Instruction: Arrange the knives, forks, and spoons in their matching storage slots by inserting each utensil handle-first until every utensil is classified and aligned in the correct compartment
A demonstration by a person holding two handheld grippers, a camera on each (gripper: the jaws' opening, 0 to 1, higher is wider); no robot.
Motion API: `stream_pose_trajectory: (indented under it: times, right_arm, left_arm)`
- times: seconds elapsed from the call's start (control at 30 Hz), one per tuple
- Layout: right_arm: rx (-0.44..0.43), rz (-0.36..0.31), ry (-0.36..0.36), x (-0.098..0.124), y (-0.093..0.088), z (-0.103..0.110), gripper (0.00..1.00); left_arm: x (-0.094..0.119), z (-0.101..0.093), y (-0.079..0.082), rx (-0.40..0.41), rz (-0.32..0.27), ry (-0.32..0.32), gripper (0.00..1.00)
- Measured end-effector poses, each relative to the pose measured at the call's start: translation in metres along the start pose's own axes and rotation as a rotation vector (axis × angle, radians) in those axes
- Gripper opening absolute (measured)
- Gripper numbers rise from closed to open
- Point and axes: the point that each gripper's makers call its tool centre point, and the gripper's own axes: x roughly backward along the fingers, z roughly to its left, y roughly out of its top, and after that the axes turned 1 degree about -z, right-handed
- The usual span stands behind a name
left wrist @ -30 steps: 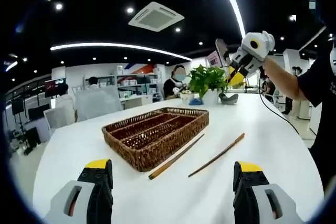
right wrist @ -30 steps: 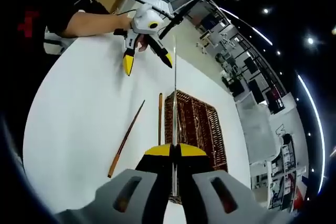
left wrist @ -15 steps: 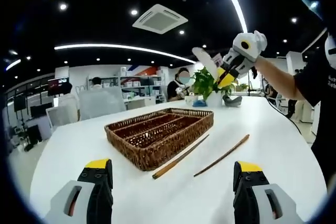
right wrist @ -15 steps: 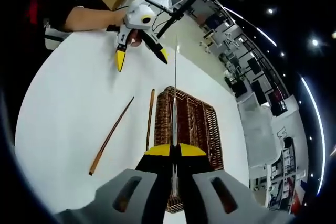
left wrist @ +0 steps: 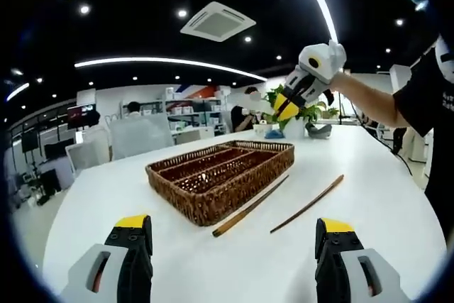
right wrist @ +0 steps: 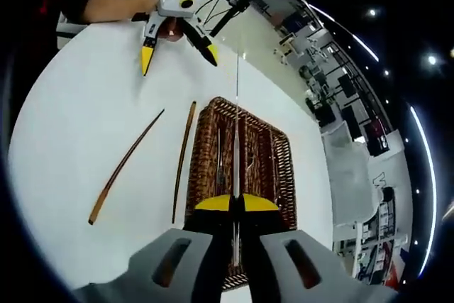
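Resting on our white bench [left wrist: 234,260] is a woven wicker tray [left wrist: 221,178], long dividers splitting it into lengthwise compartments. In the right gripper view we see at least one slim metal utensil lying in a compartment, though we cannot tell its kind. Beside the tray, on the side facing the person, lie two thin brown sticks [left wrist: 250,207], roughly parallel to the tray's long edge; the nearer one lies just beside the wicker wall and the other [left wrist: 308,204] farther out on the bare bench.

Our right gripper [right wrist: 235,207] hangs above the tray with its yellow-tipped jaws closed upon a narrow metal utensil [right wrist: 236,125], held edge-on so that we cannot tell knife from fork or spoon; its free end points along the compartments. In the left gripper view we see this gripper raised over the tray's far end.

Our left gripper [left wrist: 234,235] sits low over the bench with its jaws spread wide, holding nothing.
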Motion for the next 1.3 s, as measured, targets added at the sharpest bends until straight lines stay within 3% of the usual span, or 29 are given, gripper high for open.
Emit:
stream_pose_trajectory:
  times: [0.3, 0.67, 1.3]
  right_arm:
    - [-0.014, 0.026, 0.010, -0.020, -0.014, -0.011, 0.01]
    - [-0.006, 0.044, 0.013, -0.038, -0.022, -0.027, 0.01]
    - [-0.013, 0.072, 0.019, -0.043, -0.028, -0.027, 0.01]
  left_arm:
    - [0.000, 0.011, -0.001, 0.013, -0.004, 0.024, 1.00]
    - [-0.001, 0.010, -0.003, 0.015, 0.002, 0.017, 1.00]
    - [-0.003, 0.015, -0.008, 0.004, 0.023, 0.032, 1.00]
